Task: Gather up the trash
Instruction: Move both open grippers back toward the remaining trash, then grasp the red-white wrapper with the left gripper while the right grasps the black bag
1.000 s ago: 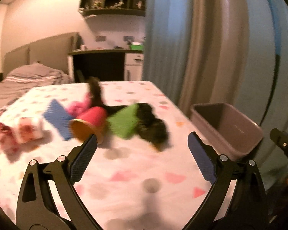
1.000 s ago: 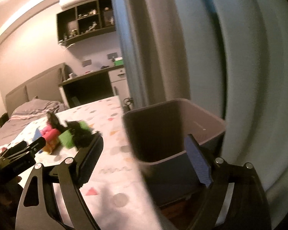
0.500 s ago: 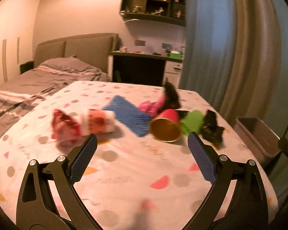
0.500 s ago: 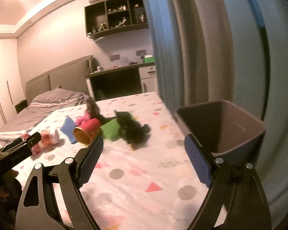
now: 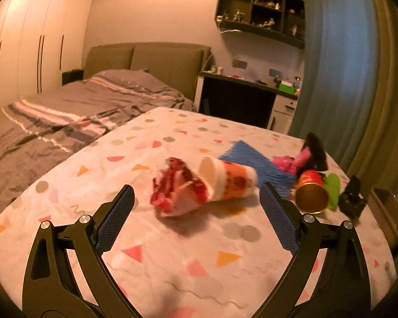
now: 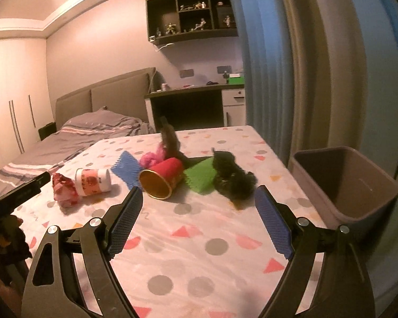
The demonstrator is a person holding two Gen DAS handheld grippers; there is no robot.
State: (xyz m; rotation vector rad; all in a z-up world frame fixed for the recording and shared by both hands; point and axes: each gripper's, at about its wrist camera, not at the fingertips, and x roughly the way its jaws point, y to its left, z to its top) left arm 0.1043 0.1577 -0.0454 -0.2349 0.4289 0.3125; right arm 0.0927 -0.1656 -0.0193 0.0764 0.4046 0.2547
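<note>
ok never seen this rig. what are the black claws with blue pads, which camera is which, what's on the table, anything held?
No robot: a person holds a two-finger gripper in each hand, each carrying a fisheye camera looking along its fingers. The left wrist view shows the left gripper, the right wrist view the right gripper. Both stand open and hold nothing. On the patterned tablecloth lie a crumpled red wrapper, a tipped paper cup, a blue ridged sheet, a pink wrapper, a red can on its side, a green sheet and crumpled black trash. The bin stands beside the table's right edge.
</note>
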